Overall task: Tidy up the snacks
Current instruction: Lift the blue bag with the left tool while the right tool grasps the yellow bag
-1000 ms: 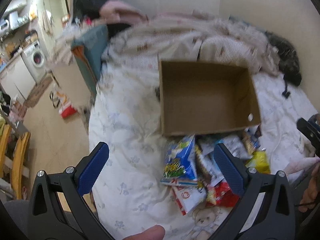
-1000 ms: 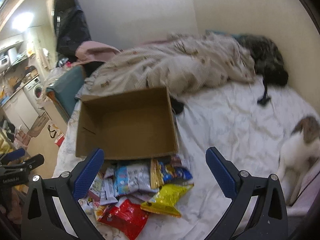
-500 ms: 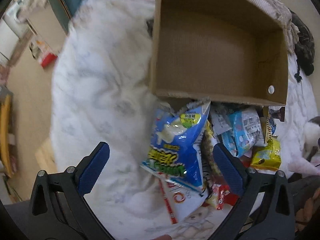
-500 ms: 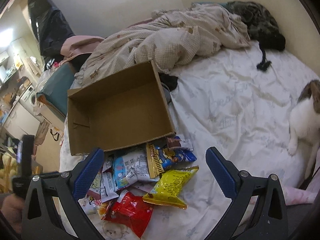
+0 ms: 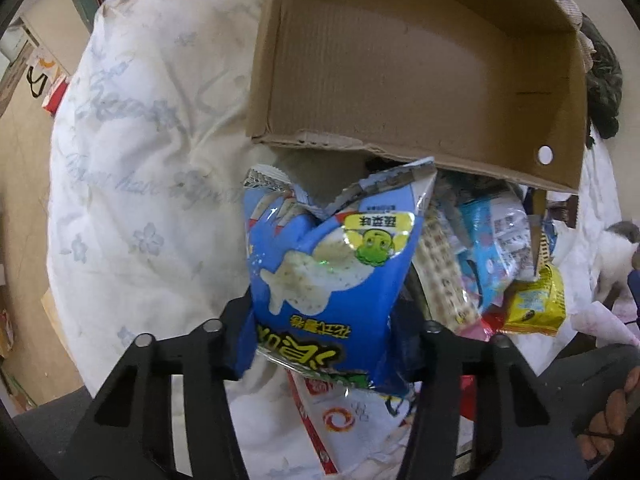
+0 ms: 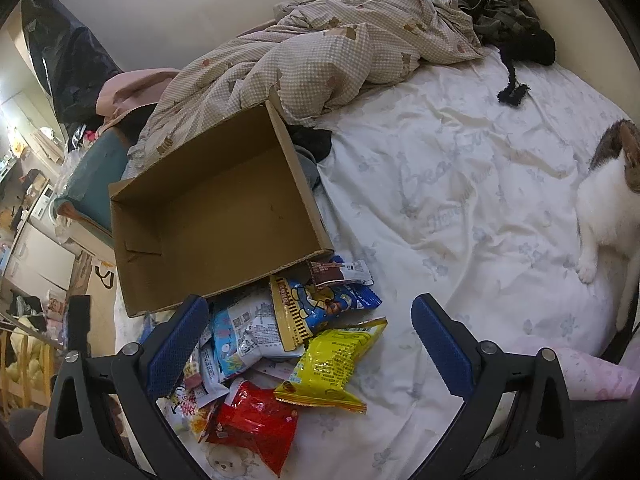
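Left wrist view shows the left gripper [image 5: 326, 332] clamped on a blue bag [image 5: 328, 280], its two fingers pressing the bag's sides. The bag carries a picture of pale fish-shaped crackers, a green cartoon face and yellow Chinese characters, all seen upside down; these characters are too distorted to read. At 12 o'clock from the bag lies the carton [image 5: 420, 60], open, brown and with nothing inside. One small round hole sits in its wall at 3 o'clock. The top edge of the bag touches or overlaps the near rim of the carton; which of the two cannot be told. At 3 o'clock from the bag is the snack pile [image 5: 500, 264] with a light blue packet and a yellow packet. Under the bag, at 6 o'clock, lies a white packet [image 5: 340, 420] with a red ring mark.

In the right wrist view the right gripper [image 6: 308, 340] is spread wide apart and holds nothing. Between its fingers lie the yellow packet [image 6: 332, 364] and a red packet [image 6: 256, 420], both on the white sheet [image 6: 460, 200], which has faint script writing that cannot be read. The carton stands at 11 o'clock from them. A cat [image 6: 608, 200], white and tabby, sits at 3 o'clock on the sheet. A checked blanket [image 6: 320, 52] lies at 12 o'clock, behind the carton.
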The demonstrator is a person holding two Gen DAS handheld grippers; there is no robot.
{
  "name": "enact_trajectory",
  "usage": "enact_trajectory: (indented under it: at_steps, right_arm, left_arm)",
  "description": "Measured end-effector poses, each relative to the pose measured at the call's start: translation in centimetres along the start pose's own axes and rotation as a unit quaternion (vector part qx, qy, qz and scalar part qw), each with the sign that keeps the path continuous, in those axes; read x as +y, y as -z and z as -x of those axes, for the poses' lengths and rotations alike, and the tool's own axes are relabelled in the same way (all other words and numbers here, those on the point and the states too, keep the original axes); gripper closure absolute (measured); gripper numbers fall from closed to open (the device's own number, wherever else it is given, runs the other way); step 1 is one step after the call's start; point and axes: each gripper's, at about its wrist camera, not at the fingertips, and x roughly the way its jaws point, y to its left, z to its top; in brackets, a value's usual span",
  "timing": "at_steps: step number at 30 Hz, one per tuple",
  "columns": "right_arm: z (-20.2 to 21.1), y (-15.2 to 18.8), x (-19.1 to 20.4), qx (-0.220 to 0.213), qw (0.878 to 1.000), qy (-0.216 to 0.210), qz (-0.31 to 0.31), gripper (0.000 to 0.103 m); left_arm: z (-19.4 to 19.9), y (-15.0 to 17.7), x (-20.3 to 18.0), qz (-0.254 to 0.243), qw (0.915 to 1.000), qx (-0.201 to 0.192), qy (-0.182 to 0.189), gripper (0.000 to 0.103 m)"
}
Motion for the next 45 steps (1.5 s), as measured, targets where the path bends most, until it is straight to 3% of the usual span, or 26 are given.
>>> enact_trajectory:
  at_steps: [8,14,17,21,25,27,30,32,34,38,41,45]
  right_arm:
    - [-0.9,0.0,-2.2,0.039,0.997,-0.017,-0.062,0.0]
    - [-5.4,1.6,-3.3,0.161,0.98,-0.027,-0.116,0.0]
    - [-7.4,2.4,-3.5,0.193,0.973,-0.007,-0.125,0.0]
    - [-9.4,3.7,-3.6,0.231,0.963,-0.008,-0.137,0.013]
    - [-9.9,4.1,-3.5,0.23,0.964,0.008,-0.132,0.019]
    - [-10.1,4.1,-3.3,0.23,0.965,0.017,-0.122,0.028]
    - [-10.5,4.4,-2.7,0.241,0.965,0.002,-0.104,0.06]
    - [-9.8,4.6,-2.0,0.235,0.969,0.015,-0.08,0.065]
    - [-8.6,4.9,-1.4,0.23,0.971,0.032,-0.058,0.066]
    - [-4.9,5.3,-1.4,0.219,0.974,0.014,-0.059,0.067]
    - [-1.2,4.8,-0.6,0.188,0.981,-0.019,-0.047,0.067]
    - [2.4,3.0,1.8,0.116,0.99,-0.085,0.004,0.067]
  left_arm:
    - [6.3,4.9,1.4,0.023,0.9976,-0.062,-0.019,0.056]
    - [8.5,6.9,2.8,0.03,0.9971,-0.063,-0.031,0.056]
    - [8.1,6.7,3.5,0.04,0.9968,-0.061,-0.032,0.056]
    - [8.1,6.5,2.9,0.037,0.9963,-0.071,-0.031,0.056]
    - [8.6,6.7,2.3,0.028,0.996,-0.081,-0.026,0.056]
    - [8.7,6.7,2.0,0.023,0.9959,-0.084,-0.025,0.056]
    - [8.8,6.8,1.8,0.019,0.9955,-0.088,-0.029,0.056]
    - [8.9,6.8,2.1,0.025,0.9953,-0.089,-0.027,0.056]
    - [9.1,6.9,2.4,0.031,0.9954,-0.088,-0.019,0.056]
    - [9.6,6.8,2.7,0.042,0.9949,-0.092,-0.008,0.056]
    - [9.7,6.8,2.1,0.038,0.9943,-0.1,-0.008,0.056]
    - [10.3,7.0,1.2,0.02,0.9923,-0.121,-0.022,0.056]
